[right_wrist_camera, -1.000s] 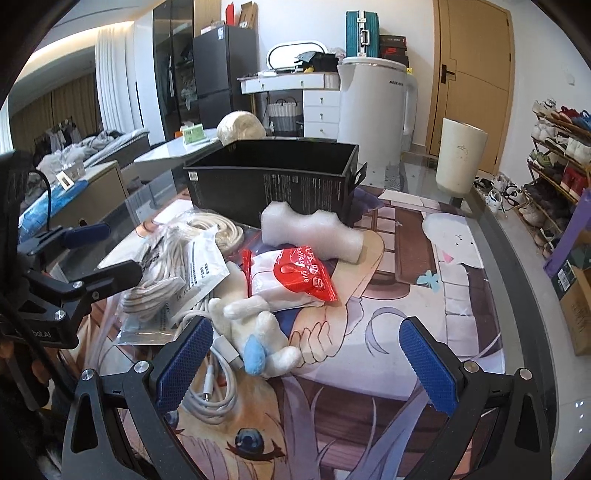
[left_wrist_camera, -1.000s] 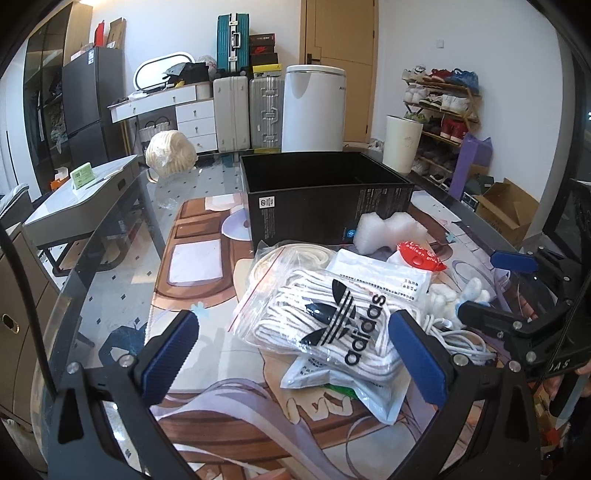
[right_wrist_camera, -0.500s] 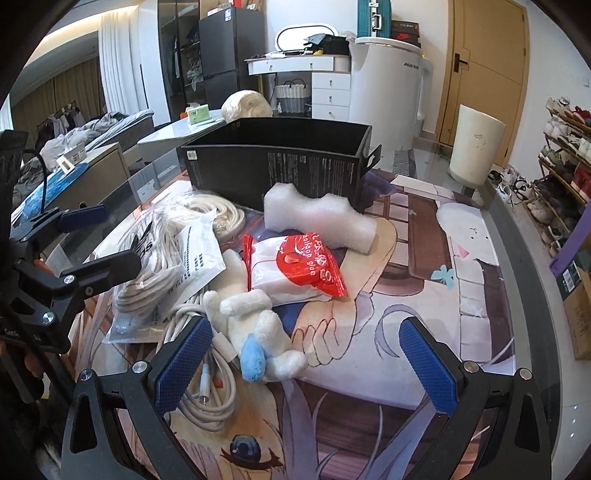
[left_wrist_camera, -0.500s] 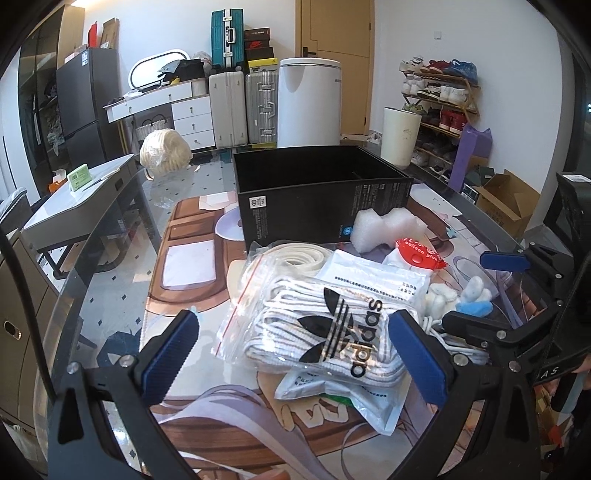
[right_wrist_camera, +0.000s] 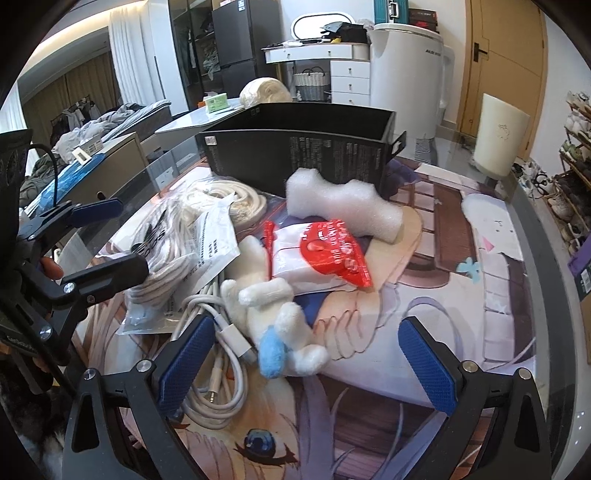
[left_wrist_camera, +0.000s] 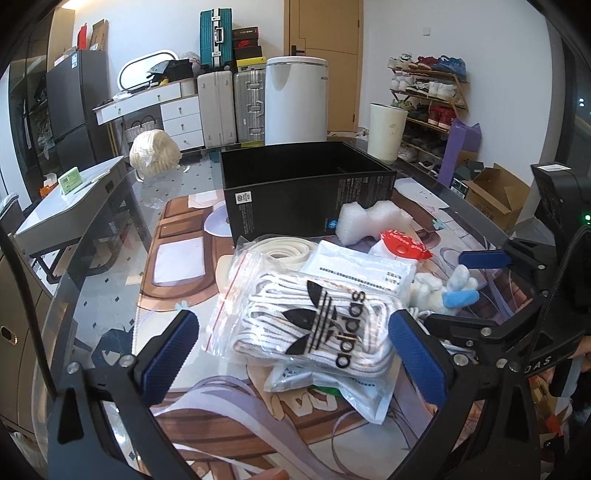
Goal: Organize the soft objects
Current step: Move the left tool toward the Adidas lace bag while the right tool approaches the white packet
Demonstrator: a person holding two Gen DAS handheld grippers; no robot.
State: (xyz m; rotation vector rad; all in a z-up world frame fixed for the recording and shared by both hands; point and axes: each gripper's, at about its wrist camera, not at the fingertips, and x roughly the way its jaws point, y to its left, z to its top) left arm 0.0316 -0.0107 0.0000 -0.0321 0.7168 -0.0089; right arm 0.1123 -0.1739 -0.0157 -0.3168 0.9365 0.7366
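Glass tabletop (left_wrist_camera: 110, 258) with a printed cartoon mat carries a heap of soft things in front of a black box (left_wrist_camera: 306, 195). Both my claws hang spread wide, gripping nothing. My left claw (left_wrist_camera: 291, 354) frames the clear bag of white laces (left_wrist_camera: 314, 325), which lies on other packets. My right claw (right_wrist_camera: 303, 362) hovers over the white plush toy (right_wrist_camera: 280, 314), beside coiled white cables (right_wrist_camera: 218, 373); a red-and-white packet (right_wrist_camera: 325, 258) and a foam block (right_wrist_camera: 343, 206) lie just beyond it.

White walls (left_wrist_camera: 406, 33); wooden door (left_wrist_camera: 325, 62); shoe rack (left_wrist_camera: 428, 96)
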